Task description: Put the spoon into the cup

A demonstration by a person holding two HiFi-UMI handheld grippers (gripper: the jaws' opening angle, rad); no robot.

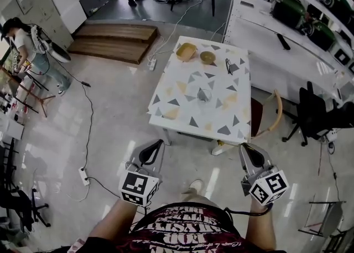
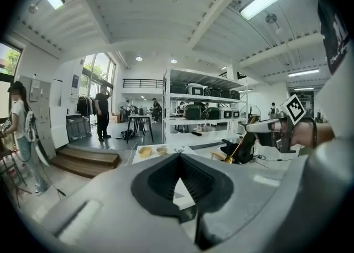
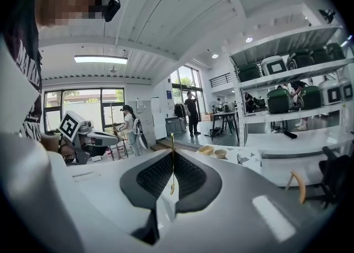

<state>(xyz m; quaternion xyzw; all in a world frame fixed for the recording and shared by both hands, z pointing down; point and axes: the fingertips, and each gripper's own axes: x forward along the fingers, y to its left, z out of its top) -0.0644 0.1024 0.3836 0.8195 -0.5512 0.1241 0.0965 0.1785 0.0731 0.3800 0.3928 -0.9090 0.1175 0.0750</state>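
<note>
Open floor [image 1: 110, 130] before patterned table [image 1: 182, 88], right hand-held gripper [image 1: 246, 149] pinching spoon [image 3: 172, 160], left hand-held gripper [image 1: 157, 145] pressed together

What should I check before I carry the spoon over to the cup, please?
1. Spoon gripped: ok. The right claw is shut on the spoon.
2. Left claw free: ok. It is shut on nothing.
3. Cup in sight: ok. It stands near the middle of the table.
4. Cup in reach: not ok. The table lies well ahead of both claws.
5. Cup empty: cannot tell. It is too small in the head view.
</note>
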